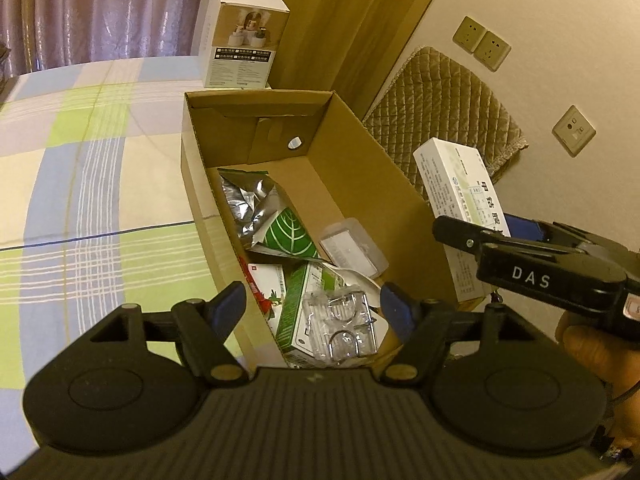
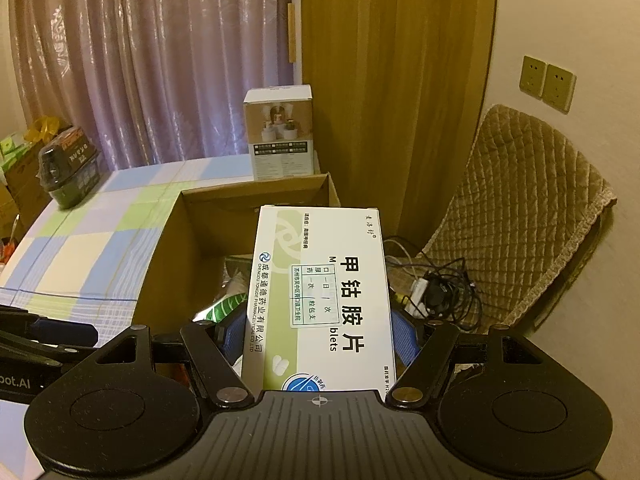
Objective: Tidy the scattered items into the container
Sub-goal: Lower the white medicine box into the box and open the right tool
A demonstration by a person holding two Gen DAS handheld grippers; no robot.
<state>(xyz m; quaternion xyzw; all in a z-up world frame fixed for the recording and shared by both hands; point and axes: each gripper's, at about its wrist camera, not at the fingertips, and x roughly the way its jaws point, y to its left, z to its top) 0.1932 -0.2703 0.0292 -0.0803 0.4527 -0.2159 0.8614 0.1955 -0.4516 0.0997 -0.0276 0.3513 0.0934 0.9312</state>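
An open cardboard box (image 1: 192,184) (image 2: 168,264) stands on the bed beside the wall. Inside it lie a silver foil pouch (image 1: 248,200), a green leaf-print pouch (image 1: 292,234), a clear plastic case (image 1: 352,246), a green-and-white carton (image 1: 298,308) and a clear blister pack (image 1: 340,320). My left gripper (image 1: 312,300) hovers open over the box's near end, nothing between its fingers. My right gripper (image 2: 318,328) (image 1: 480,232) is shut on a white medicine box (image 2: 320,288) (image 1: 452,184), held just above the cardboard box's right wall.
A white product box (image 1: 248,36) (image 2: 280,136) stands behind the cardboard box. A quilted chair (image 2: 520,216) with cables and a power strip (image 2: 440,292) is on the right. The checked bedsheet (image 1: 80,160) stretches left; a dark jar (image 2: 60,172) sits at its far edge.
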